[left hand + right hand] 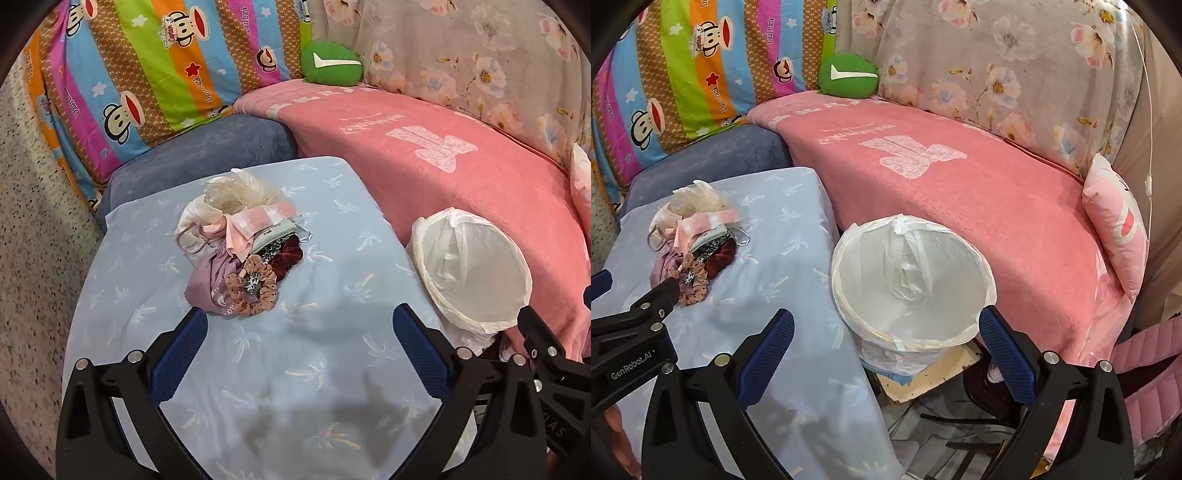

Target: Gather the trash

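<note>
Heap of soft trash, crumpled cream plastic, pink paper, mauve cloth, brown dotted scrunchie (240,243) (696,240), lay on pale blue palm-print table cover (295,369) (798,229). Round bin lined with white plastic bag (472,269) (912,280) stood just beside table, against pink fleece blanket (424,166) (960,192). Left gripper (299,325) hovered near heap, fingers wide apart, holding nothing. Right gripper (886,328) hung over bin's near rim, fingers spread, empty.

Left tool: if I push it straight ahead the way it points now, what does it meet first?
Most likely the pile of trash on the light blue cloth; its nearest piece is the spotted brown scrunchie. The left tool is open and holds nothing. Depth is unclear, so it could graze the cloth first.
</note>
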